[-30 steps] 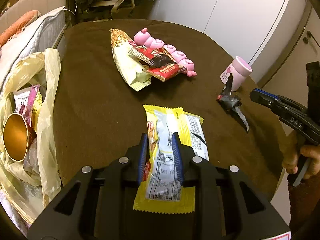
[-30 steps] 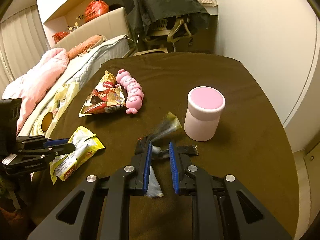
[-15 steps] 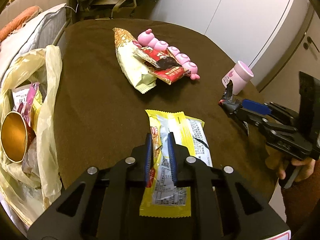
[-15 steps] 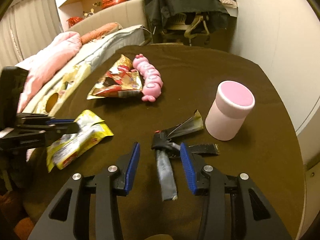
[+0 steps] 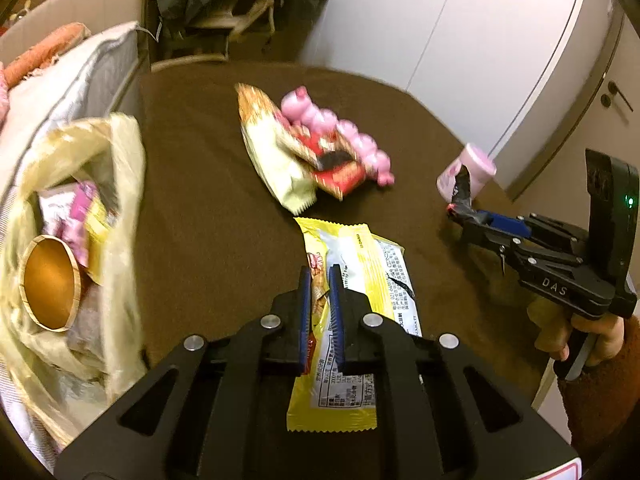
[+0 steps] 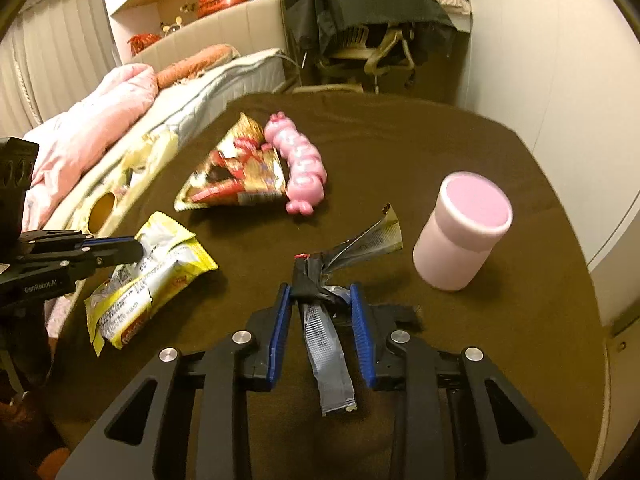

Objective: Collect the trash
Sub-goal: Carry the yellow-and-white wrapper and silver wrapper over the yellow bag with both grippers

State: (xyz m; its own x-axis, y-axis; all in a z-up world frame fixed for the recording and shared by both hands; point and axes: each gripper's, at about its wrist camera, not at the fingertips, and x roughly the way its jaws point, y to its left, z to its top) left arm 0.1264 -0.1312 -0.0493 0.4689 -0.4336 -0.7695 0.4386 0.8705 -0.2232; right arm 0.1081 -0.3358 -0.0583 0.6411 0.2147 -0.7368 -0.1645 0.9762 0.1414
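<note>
We count four wrappers: left gripper (image 5: 319,280) clenches the yellow wrapper (image 5: 352,256); right gripper (image 6: 320,300), closing, straddles the crumpled dark wrapper (image 6: 326,332).

Yellow wrapper (image 5: 352,264), pink toy (image 5: 340,136), brown tablecloth (image 5: 200,220), blue-padded tool (image 5: 319,280)

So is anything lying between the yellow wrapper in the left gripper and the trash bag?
Nothing visible. The left gripper is shut on the yellow wrapper, and only bare brown tablecloth lies between it and the open trash bag at the table's left edge.
</note>
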